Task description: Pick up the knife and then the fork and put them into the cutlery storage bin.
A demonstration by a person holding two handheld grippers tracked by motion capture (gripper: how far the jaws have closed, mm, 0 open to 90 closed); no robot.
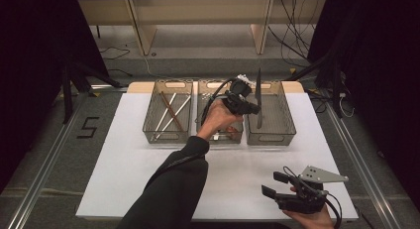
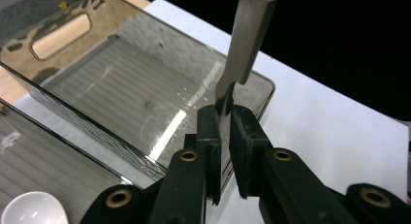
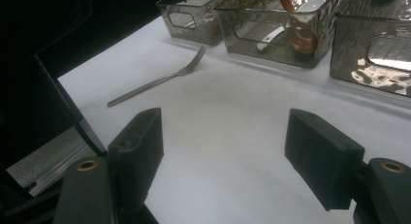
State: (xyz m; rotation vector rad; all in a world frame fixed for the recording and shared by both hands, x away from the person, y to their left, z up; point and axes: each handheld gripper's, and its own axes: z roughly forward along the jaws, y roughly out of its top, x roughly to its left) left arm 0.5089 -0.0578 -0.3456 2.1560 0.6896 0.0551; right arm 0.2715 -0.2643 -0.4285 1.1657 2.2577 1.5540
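White paper covers the bench (image 1: 129, 154). Left tool (image 1: 253, 109) is clamped on a knife (image 1: 258, 97), blade upright, directly over the right-hand bin (image 1: 287, 125), so sorting is mid-delivery. Next it should lower and let go; right tool (image 1: 275, 184) rests agape.

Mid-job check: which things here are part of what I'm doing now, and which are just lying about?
In the job:
- knife, clamped in the left hand-held gripper
- right bin, under the knife

Lying about:
- fork on the table
- chopsticks in the left bin
- spoons in the middle bin
- right hand-held gripper, open, idle
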